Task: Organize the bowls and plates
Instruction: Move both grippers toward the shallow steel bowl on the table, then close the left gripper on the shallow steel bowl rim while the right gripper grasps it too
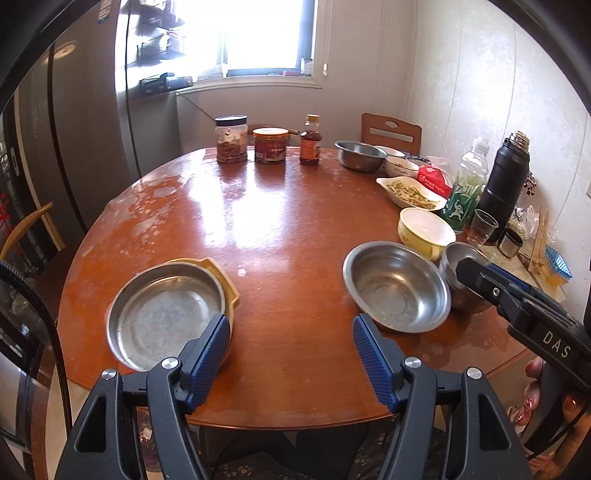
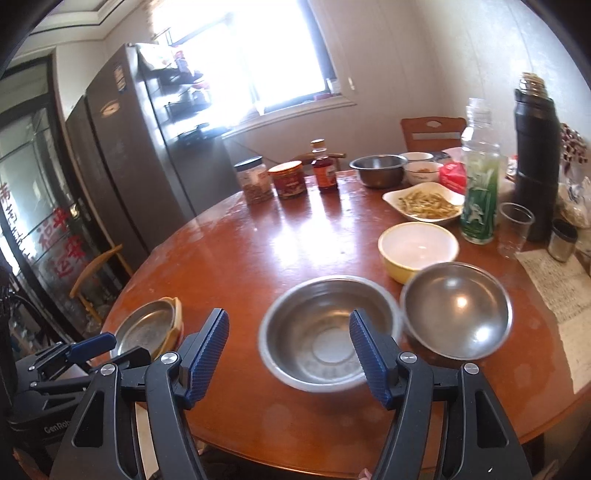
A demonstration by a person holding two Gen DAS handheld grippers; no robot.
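Steel bowl (image 2: 328, 332): wide, shallow, empty, on the near right part of the round table (image 1: 266, 221), rim touching or nearly touching a smaller steel bowl (image 2: 458, 310) to its right.
Yellow bowl (image 2: 417, 249): white inside, empty, just behind both steel bowls.
Steel plate (image 1: 166, 314): round, nested on a yellow dish (image 1: 218, 269) with handles, near left part of the table, well apart from the bowls.
Far steel bowl (image 1: 360, 155): deep, at the far right edge, with a white bowl (image 1: 400, 166) just beside it.
White dish (image 1: 410, 192): holds pale shredded food, between the far bowls and the yellow bowl.
Left hand-held gripper (image 1: 291, 354): jaws wide apart, empty, over the near table edge between plate and steel bowl.
Right hand-held gripper (image 2: 290, 354): jaws wide apart, holding nothing, over the steel bowl's near left rim; contact cannot be told.
Also on the table: jar (image 1: 231, 139), red tin (image 1: 270, 144) and sauce bottle (image 1: 310, 142) in a row at the far edge; green bottle (image 2: 480, 173), black flask (image 2: 537, 162), plastic cup (image 2: 515, 229) at right.
Fridge (image 2: 140, 155) stands left of the table; window (image 1: 266, 33) behind.
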